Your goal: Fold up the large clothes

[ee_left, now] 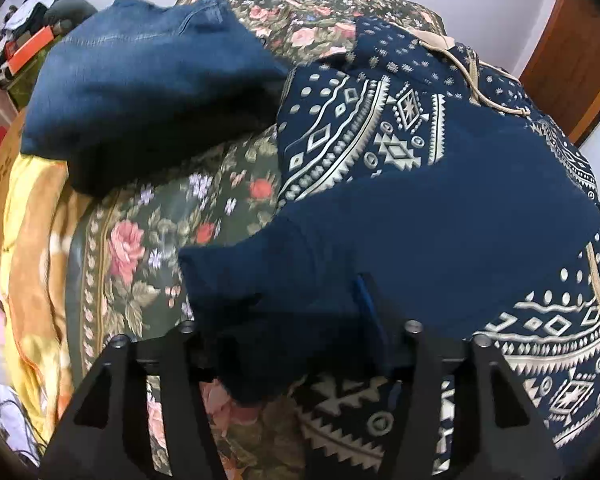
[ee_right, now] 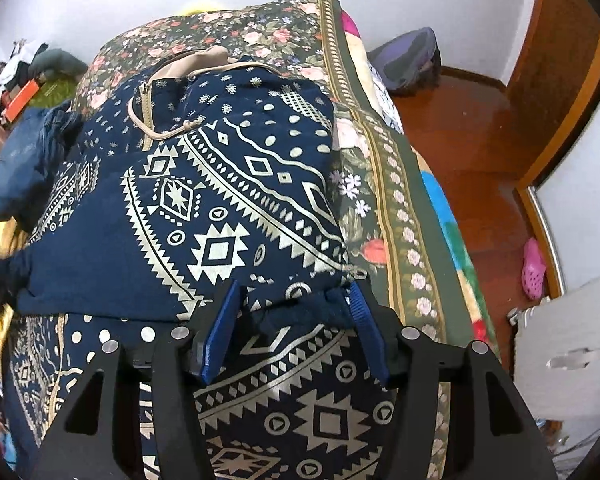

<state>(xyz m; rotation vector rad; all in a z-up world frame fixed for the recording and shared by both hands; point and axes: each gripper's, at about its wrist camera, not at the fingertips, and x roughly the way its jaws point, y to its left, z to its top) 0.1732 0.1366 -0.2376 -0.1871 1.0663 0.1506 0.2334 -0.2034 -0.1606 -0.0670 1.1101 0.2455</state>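
Dress [ee_right: 228, 208], navy with a cream geometric print and a beige neck cord, lies spread over the floral bedspread [ee_right: 380, 184] of the bed, filling the middle of the right wrist view, with one printed panel folded over the layer beneath. Its gathered hem edge runs across the lower middle of that frame, right between the blue pads of the right claw [ee_right: 294, 320]; the pads stand apart on either side of the bunched cloth, and I cannot tell whether they press on it. In the left wrist view the same dress covers the right half of the frame, and a plain navy flap of it drapes over the left claw [ee_left: 300, 332] at bottom centre. Only one blue pad shows there, the other being hidden under the cloth, so whether that claw grips or has let go cannot be told from the picture. Jeans [ee_left: 140, 80] lie in a heap at upper left of the left view, just beside the dress, on the same bedspread. A yellow blanket [ee_left: 32, 216] shows at the left edge of the bed. No box or basket holding anything can be made out clearly; the clutter at far upper left is too small to read.
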